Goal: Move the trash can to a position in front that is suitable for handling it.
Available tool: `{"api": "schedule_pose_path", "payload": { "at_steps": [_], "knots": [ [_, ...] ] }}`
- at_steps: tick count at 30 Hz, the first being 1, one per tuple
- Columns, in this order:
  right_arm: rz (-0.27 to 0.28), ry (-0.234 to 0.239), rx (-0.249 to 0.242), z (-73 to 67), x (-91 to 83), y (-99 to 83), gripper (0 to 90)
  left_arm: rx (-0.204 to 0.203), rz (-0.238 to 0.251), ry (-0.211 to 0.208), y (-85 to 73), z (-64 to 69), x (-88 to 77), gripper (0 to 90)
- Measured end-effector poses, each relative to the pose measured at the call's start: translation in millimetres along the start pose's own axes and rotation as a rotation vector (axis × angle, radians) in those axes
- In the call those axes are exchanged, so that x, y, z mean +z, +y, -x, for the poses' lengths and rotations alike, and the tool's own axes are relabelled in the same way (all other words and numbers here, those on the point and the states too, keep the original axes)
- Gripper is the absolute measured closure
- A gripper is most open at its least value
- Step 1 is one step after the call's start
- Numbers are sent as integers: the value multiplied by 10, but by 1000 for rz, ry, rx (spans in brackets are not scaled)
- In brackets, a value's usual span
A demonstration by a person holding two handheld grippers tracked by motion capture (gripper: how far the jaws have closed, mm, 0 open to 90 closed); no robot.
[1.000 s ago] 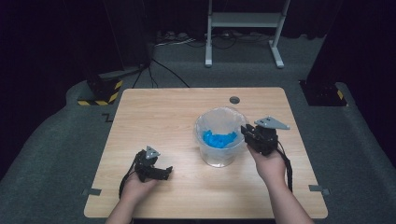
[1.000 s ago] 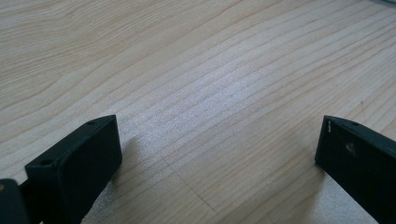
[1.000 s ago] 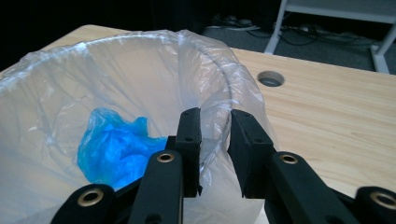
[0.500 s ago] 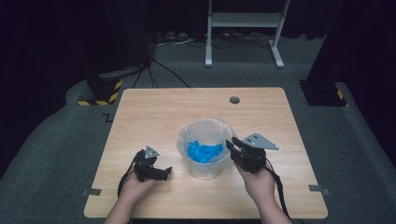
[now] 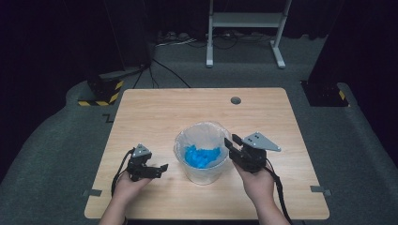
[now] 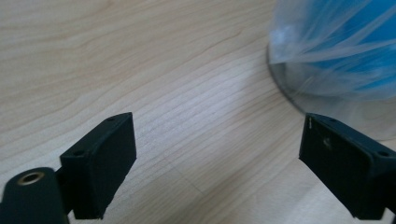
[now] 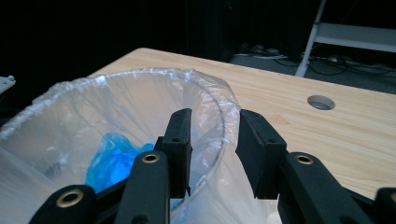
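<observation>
Right gripper (image 7: 212,154) straddling bin (image 5: 202,176) rim, jaws apart, likely repositioning it; left gripper (image 6: 217,170) open, idle on tabletop (image 5: 155,112). Next: clamp rim.

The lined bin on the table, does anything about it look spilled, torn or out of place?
Nothing stands out. The bin stands upright on the table, its clear liner folded over the rim, the blue material inside. The right gripper straddles the rim; no spill shows.
</observation>
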State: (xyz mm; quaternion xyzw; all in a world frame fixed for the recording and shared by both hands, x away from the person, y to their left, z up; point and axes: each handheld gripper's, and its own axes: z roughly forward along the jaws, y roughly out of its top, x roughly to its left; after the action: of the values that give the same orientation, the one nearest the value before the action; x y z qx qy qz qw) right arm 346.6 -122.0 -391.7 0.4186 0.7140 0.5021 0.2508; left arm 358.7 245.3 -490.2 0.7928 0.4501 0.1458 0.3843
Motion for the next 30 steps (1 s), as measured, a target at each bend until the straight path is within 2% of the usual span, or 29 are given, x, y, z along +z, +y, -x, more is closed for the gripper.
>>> {"api": "schedule_pose_path", "payload": {
  "at_steps": [1, 2, 3, 4, 5, 6, 7, 9, 10, 11, 12, 13, 14, 15, 16, 17, 18, 19, 20, 21, 23, 25, 26, 27, 29, 30],
  "knots": [
    [0, 0, 0, 0, 0, 0, 652, 0, 0, 0, 0, 0, 0, 124],
    [-1, 5, -28, -26, 4, -17, 646, 57, 15, 14, 85, 78, -75, 129],
    [-1, 5, -28, -26, 4, -17, 646, 57, 15, 14, 85, 78, -75, 130],
    [-2, 8, -48, -33, -8, -16, 639, 75, 9, 23, 185, 133, -132, 130],
    [-2, 8, -48, -33, -8, -16, 639, 75, 9, 23, 185, 133, -132, 129],
    [-6, 35, -46, -19, -24, -17, 626, 73, 37, 33, 336, 180, -211, 128],
    [-6, 35, -46, -19, -24, -17, 626, 73, 37, 33, 336, 180, -211, 128],
    [-8, 48, -56, -17, -31, -22, 611, 96, 69, 83, 475, 228, -301, 128],
    [-4, 51, -56, -14, -50, -25, 608, 113, 127, 99, 594, 282, -401, 142],
    [-4, 51, -56, -14, -50, -25, 608, 113, 127, 99, 594, 282, -401, 145],
    [-2, 38, -65, -19, -64, -22, 610, 73, 193, 76, 671, 307, -469, 145],
    [-2, 38, -65, -19, -64, -22, 610, 73, 193, 76, 671, 307, -469, 148],
    [0, 31, -60, -15, -78, -18, 613, 12, 274, 26, 721, 339, -519, 148],
    [0, 31, -60, -15, -78, -18, 613, 12, 274, 26, 721, 339, -519, 150],
    [0, 23, -68, -19, -75, -9, 612, -66, 289, -48, 767, 344, -521, 149],
    [0, 23, -68, -19, -75, -9, 612, -66, 289, -48, 767, 344, -521, 141],
    [-7, 17, -56, -23, -66, -8, 611, -108, 284, -85, 808, 344, -552, 151],
    [-7, 17, -56, -23, -66, -8, 611, -108, 284, -85, 808, 344, -552, 165],
    [-12, 12, -54, -28, -56, -14, 611, -115, 252, -86, 847, 382, -567, 167],
    [-12, 12, -54, -28, -56, -14, 611, -115, 252, -86, 847, 382, -567, 174],
    [-22, 7, -49, -35, -40, -23, 614, -116, 205, -54, 904, 428, -558, 193],
    [-31, 15, -46, -30, -18, -13, 643, -84, 161, -29, 972, 469, -535, 211],
    [-30, 11, -55, -16, -1, 41, 649, -53, 122, -9, 1012, 509, -524, 188],
    [-30, 11, -55, -16, -1, 41, 649, -27, 110, 4, 1036, 551, -534, 188],
    [-9, 1, -35, 32, 3, 128, 659, -21, 128, -2, 1055, 597, -534, 236],
    [-13, 10, -3, 74, 25, 176, 658, 7, 128, 39, 1040, 616, -505, 265]
  ]
}}
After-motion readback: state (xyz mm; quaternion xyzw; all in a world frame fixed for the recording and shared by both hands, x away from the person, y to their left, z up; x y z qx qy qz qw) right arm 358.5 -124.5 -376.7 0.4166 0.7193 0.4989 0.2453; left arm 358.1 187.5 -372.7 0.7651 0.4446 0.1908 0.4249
